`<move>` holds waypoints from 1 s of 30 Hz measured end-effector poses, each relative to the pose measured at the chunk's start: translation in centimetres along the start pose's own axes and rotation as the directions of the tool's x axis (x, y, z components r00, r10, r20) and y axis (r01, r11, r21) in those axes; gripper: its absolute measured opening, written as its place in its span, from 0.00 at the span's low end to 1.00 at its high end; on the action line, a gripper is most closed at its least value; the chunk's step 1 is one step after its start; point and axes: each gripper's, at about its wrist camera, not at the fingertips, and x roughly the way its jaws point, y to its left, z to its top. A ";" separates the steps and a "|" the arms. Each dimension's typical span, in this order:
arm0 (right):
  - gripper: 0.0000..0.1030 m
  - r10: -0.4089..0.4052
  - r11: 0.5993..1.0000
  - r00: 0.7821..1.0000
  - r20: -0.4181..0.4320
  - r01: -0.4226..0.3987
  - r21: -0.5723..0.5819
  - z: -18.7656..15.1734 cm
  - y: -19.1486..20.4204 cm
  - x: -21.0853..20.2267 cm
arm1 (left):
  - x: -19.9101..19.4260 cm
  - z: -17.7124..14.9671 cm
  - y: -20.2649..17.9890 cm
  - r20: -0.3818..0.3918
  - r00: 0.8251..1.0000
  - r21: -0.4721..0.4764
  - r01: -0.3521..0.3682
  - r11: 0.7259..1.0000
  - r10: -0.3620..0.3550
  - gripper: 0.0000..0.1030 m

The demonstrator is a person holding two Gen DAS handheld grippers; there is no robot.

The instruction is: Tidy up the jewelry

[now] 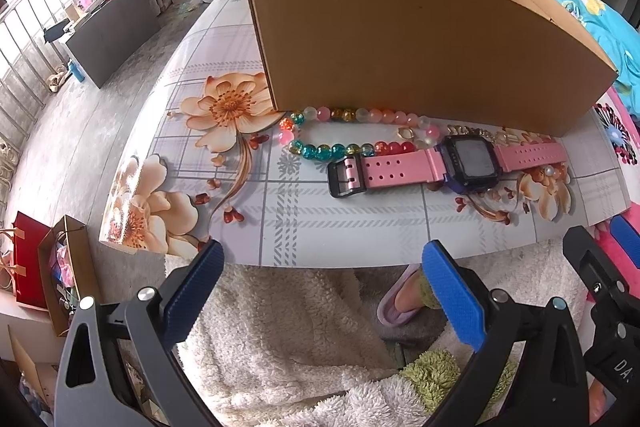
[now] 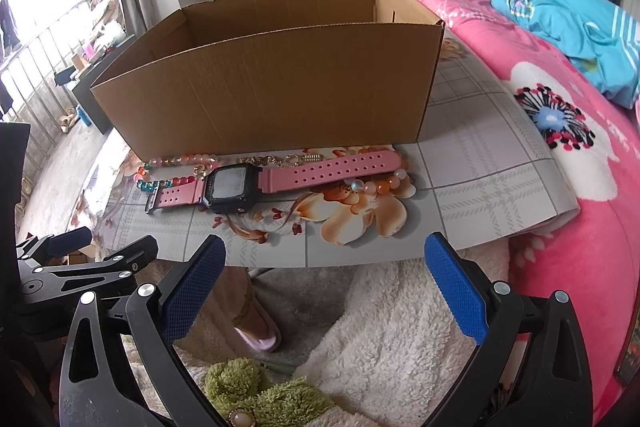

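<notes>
Left gripper (image 1: 322,289): lower centre of the left wrist view, jaws wide apart with nothing between them, held off the near edge of the tabletop (image 1: 352,223) above a cream fleece blanket (image 1: 280,327).
Right gripper (image 2: 324,285): lower centre of the right wrist view, jaws wide apart and empty, also short of the tabletop edge; it shows too at the lower right edge of the left wrist view.
Watch (image 1: 448,163): pink strap, dark square face, lying flat and stretched out in the middle of the frame, just in front of the box.
Bead bracelet (image 1: 340,133): coloured glass beads in a loop, left of the watch face, touching the foot of the box and the strap.
Gold chain (image 2: 276,159): thin, lying between the watch strap and the box wall.
Pearl bracelet (image 2: 380,183): pale and orange beads, at the right end of the strap.
Box (image 1: 400,39): open brown cardboard, upper centre, standing on the flowered tabletop.
Bedspread (image 2: 560,131): pink, right side of the frame.
</notes>
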 end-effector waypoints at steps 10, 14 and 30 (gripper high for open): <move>0.92 0.003 1.000 1.000 0.001 -0.003 -0.001 0.0 0.0 0.0 | 0.0 0.1 0.1 -0.002 1.000 0.001 -0.001 1.000 0.001 0.94; 0.92 0.005 1.000 1.000 0.004 -0.005 -0.003 0.0 0.1 0.0 | 0.1 0.2 0.0 -0.002 1.000 0.000 -0.002 1.000 0.002 0.94; 0.92 0.004 1.000 1.000 0.007 -0.004 -0.008 0.2 0.2 -0.1 | 0.1 0.3 0.0 -0.004 1.000 0.001 -0.002 1.000 0.002 0.94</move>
